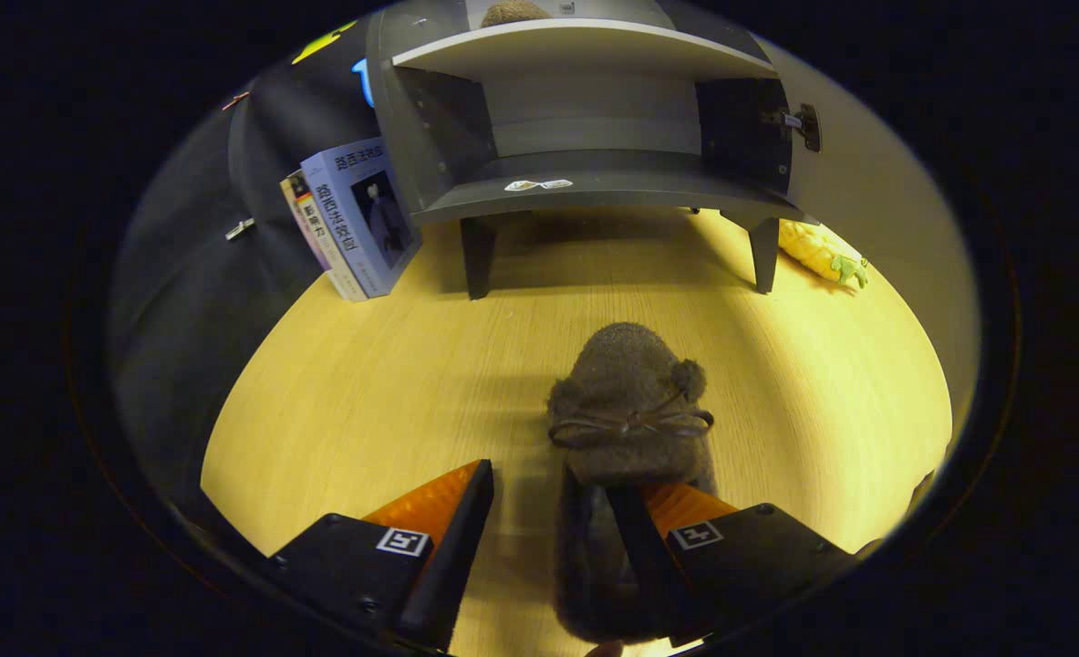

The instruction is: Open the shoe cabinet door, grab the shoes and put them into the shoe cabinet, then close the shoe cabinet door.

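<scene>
Pale wooden tabletop [366, 392] carrying a grey shoe cabinet [585, 119], its door [867, 182] already swung aside so the lower shelf stands open for loading. Brown fuzzy shoe [628, 411] lies toe toward the cabinet. Tongs [548, 511] are spread wide, gripping nothing: the right finger [676, 511] appears set inside the shoe's opening, the left finger [439, 511] outside its wall, apparently positioned to pinch that wall.
</scene>
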Demonstrator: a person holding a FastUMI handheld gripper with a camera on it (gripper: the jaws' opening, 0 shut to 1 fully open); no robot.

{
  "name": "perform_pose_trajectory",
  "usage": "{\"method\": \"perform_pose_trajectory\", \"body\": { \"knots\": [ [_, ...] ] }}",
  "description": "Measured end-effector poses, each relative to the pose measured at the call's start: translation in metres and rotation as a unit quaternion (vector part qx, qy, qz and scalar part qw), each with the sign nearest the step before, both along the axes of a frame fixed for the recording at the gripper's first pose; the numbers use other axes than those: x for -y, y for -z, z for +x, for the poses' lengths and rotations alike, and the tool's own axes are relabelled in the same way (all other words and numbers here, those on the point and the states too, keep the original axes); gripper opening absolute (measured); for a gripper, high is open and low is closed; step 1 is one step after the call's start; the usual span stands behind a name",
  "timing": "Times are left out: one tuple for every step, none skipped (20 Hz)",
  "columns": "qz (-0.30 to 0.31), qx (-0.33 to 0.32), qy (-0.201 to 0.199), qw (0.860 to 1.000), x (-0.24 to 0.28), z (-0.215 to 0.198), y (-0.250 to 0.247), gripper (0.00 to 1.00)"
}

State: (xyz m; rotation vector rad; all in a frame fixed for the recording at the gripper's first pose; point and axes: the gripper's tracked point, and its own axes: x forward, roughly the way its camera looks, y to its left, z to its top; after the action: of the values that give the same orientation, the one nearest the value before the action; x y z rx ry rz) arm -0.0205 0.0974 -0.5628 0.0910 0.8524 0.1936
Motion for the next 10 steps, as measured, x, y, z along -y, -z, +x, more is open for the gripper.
{"method": "perform_pose_trajectory", "body": {
  "knots": [
    [-0.008,0.014,0.011,1.0,0.003,0.008,0.002,0.74],
    [-0.011,0.032,0.022,0.999,0.003,0.018,0.001,0.67],
    [-0.017,0.042,0.033,0.998,0.006,0.023,0.0,0.6],
    [-0.027,0.048,0.045,0.997,0.011,0.03,0.008,0.53],
    [-0.025,0.057,0.058,0.996,0.016,0.032,0.005,0.46],
    [-0.019,0.062,0.064,0.996,0.013,0.034,0.006,0.37],
    [-0.019,0.068,0.061,0.996,0.012,0.036,0.004,0.27],
    [-0.01,0.066,0.052,0.996,0.011,0.038,0.009,0.18],
    [-0.009,0.069,0.045,0.997,0.012,0.042,0.01,0.07],
    [-0.009,0.072,0.042,0.996,0.014,0.034,-0.003,0.07]
  ]
}}
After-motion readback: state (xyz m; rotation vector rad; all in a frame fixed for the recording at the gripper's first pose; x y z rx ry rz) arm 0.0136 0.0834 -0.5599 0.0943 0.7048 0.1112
